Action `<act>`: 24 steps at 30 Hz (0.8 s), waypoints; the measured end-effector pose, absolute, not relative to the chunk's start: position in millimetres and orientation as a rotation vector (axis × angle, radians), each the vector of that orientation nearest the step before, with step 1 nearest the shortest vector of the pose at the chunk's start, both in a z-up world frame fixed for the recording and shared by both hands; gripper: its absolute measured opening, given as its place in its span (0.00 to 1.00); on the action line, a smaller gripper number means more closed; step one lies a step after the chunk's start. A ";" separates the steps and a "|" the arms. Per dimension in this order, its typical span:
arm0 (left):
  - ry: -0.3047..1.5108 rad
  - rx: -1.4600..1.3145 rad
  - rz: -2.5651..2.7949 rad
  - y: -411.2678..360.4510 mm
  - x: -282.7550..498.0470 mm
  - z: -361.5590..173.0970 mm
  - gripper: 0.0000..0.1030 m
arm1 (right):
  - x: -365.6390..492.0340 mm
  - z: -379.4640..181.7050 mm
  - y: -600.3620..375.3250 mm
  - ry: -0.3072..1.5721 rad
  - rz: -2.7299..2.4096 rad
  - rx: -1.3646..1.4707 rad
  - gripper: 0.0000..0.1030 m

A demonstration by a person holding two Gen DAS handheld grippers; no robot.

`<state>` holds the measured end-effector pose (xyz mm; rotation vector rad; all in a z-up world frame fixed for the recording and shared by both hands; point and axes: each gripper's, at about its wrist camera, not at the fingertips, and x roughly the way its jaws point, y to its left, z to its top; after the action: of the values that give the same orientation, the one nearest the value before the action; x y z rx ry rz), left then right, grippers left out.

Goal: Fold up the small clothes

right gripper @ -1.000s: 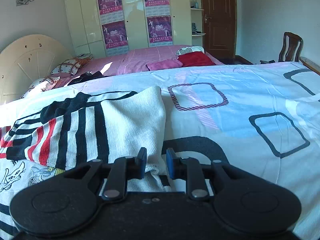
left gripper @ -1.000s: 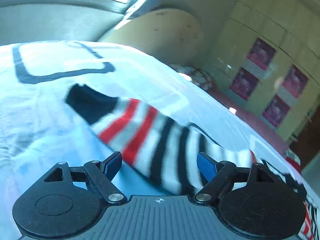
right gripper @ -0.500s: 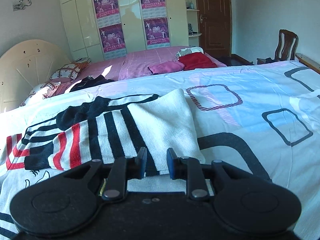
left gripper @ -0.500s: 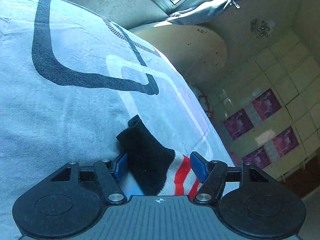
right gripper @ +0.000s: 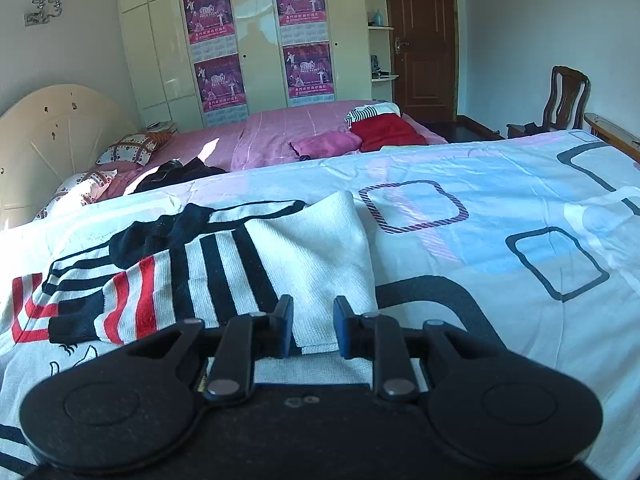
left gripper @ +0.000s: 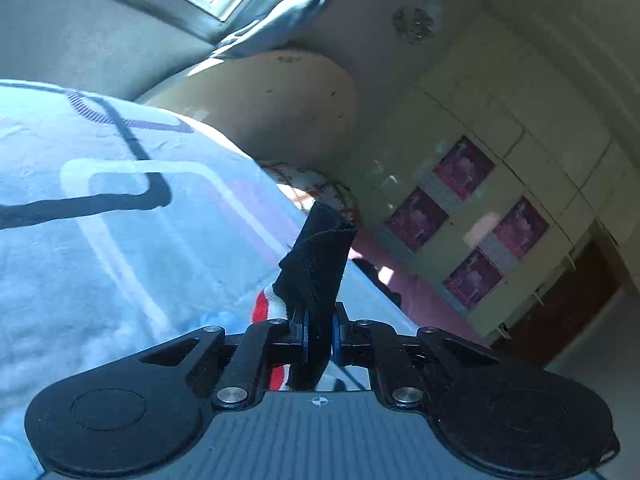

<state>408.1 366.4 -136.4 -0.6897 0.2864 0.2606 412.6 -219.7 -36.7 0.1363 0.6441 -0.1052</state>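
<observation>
A small white sweater with black and red stripes (right gripper: pixel 248 276) lies on the bed sheet (right gripper: pixel 480 220), one sleeve folded across it. My right gripper (right gripper: pixel 313 328) hovers just above the sweater's near white edge, its jaws a little apart and empty. In the left wrist view my left gripper (left gripper: pixel 319 338) is shut on the black cuff (left gripper: pixel 320 260) of a sleeve, lifted above the sheet (left gripper: pixel 100 240). The cuff stands up between the jaws, and red and white stripes show beside and below them.
A second bed with a pink cover (right gripper: pixel 280 132) holds a red garment (right gripper: pixel 384 132) and a dark garment (right gripper: pixel 176 172). A cream headboard (right gripper: pixel 52 132), a wardrobe with posters (right gripper: pixel 256 40), a brown door (right gripper: pixel 424 32) and a wooden chair (right gripper: pixel 564 100) stand behind.
My left gripper has shut on the black cuff and lifted it off the sheet. My right gripper has opened slightly and drawn back a little along the sweater.
</observation>
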 end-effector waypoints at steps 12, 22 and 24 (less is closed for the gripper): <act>0.396 -0.517 -0.077 161.8 479.2 -119.2 0.10 | 413.3 -33.6 -245.4 0.625 -0.095 0.176 0.23; 0.590 -0.364 -0.187 45.5 517.9 -139.5 0.10 | 415.2 -36.1 -262.5 0.631 -0.082 0.229 0.25; 0.610 -0.327 -0.171 32.7 517.9 -141.7 0.10 | 418.9 -36.7 -264.5 0.629 -0.083 0.240 0.25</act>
<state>517.9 32.7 -141.7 -0.3271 0.6102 -0.1713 418.9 -264.5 -36.7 0.2398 0.6289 -0.0833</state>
